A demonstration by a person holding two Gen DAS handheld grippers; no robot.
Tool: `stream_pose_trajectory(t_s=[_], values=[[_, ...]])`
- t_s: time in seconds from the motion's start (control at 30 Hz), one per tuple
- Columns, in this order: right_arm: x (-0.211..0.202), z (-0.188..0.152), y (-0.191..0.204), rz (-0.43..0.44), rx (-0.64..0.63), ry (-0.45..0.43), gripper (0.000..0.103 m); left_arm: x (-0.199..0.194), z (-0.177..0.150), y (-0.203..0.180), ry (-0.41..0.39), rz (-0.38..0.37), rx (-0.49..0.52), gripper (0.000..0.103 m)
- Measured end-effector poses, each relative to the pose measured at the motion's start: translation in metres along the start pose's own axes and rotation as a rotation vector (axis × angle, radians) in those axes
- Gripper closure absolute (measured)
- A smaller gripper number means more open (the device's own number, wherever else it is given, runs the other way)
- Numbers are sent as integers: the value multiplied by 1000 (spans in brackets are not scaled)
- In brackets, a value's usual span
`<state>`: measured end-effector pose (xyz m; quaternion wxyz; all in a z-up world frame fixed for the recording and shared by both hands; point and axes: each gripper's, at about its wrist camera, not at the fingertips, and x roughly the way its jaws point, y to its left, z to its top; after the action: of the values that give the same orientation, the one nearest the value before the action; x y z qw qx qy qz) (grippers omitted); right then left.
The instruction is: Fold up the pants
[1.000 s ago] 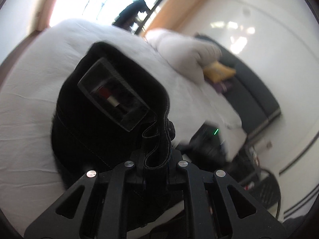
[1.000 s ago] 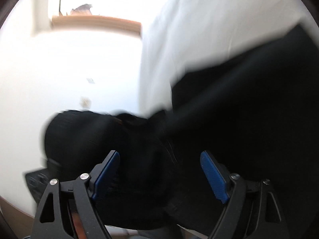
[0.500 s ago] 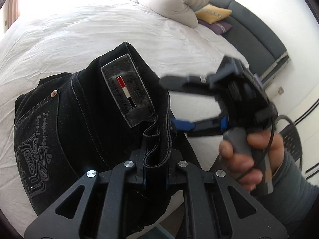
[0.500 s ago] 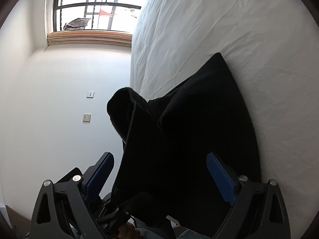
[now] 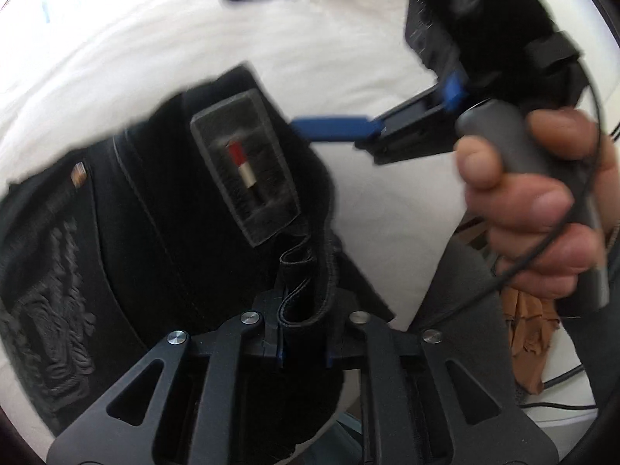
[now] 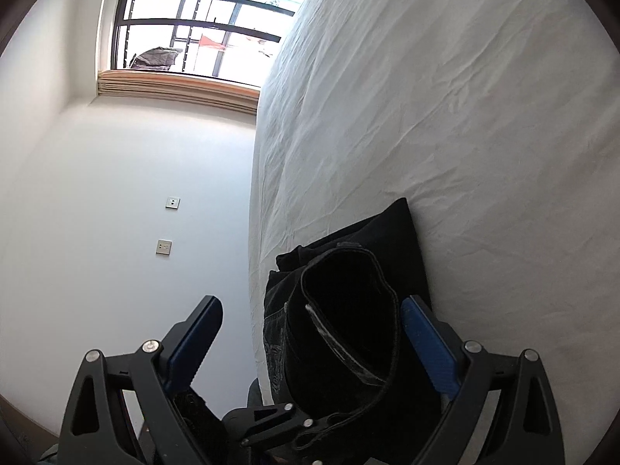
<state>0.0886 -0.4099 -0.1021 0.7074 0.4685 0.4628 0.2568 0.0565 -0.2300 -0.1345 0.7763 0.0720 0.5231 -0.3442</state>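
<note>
Black jeans (image 5: 162,224) with a grey waist patch (image 5: 246,166) lie bunched on the white bed (image 5: 310,38). My left gripper (image 5: 304,343) is shut on the waistband and belt loop, holding that edge up. My right gripper (image 6: 310,333) is open, its blue pads either side of the raised waistband (image 6: 341,325) without closing on it. In the left wrist view the right gripper (image 5: 329,128) shows to the right of the patch, one blue pad (image 5: 329,128) touching the jeans' edge, held by a hand (image 5: 542,201).
The bed's edge runs along a white wall (image 6: 116,193) with two switch plates (image 6: 164,247) and a barred window (image 6: 201,19). Beside the bed, at lower right in the left wrist view, lie brown cloth (image 5: 527,333) and cables (image 5: 562,376).
The right gripper has come closer to the held waistband, now straddling it with open fingers. The left gripper keeps its grip and has tilted down toward the bed.
</note>
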Motion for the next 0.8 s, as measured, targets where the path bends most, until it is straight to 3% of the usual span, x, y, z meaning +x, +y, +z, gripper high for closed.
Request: stream_pose_trajectory(t_s=[0.03,0.1,0.13,0.17,0.27,0.4,0.57,0.7,0.77,0.8], values=[[1,-1,-1,-7,2,1,7,-1,1,0,-6,-6,-1,87],[1,-2,-5,-25,4,-2,7,-7,3,-3,-7,-28,0,71],[-1,-3,-4,-28,2,-5,7,-14,2,-4,-5,-65,-1,44],[-2,-3,-2,-33,-3,-12,7,-22,1,-5,-13,-90,-6,34],[-16,-2,7,-51,-30,-38,7,-56,-4,9,-87,-127,-52,34],[-38,-2,23,-62,-84,-68,7,-107,-11,72,-245,-117,-246,34],[-30,-34,45,13,-157,12,7,-117,-14,158,-298,-119,-452,34],[-1,-77,31,-4,-154,120,7,-77,-1,187,-228,-79,-441,34],[12,-88,7,-117,-106,140,13,-39,-4,208,-145,-63,-454,35],[13,-90,-3,-132,-124,114,20,-28,-5,208,-145,-52,-451,35]])
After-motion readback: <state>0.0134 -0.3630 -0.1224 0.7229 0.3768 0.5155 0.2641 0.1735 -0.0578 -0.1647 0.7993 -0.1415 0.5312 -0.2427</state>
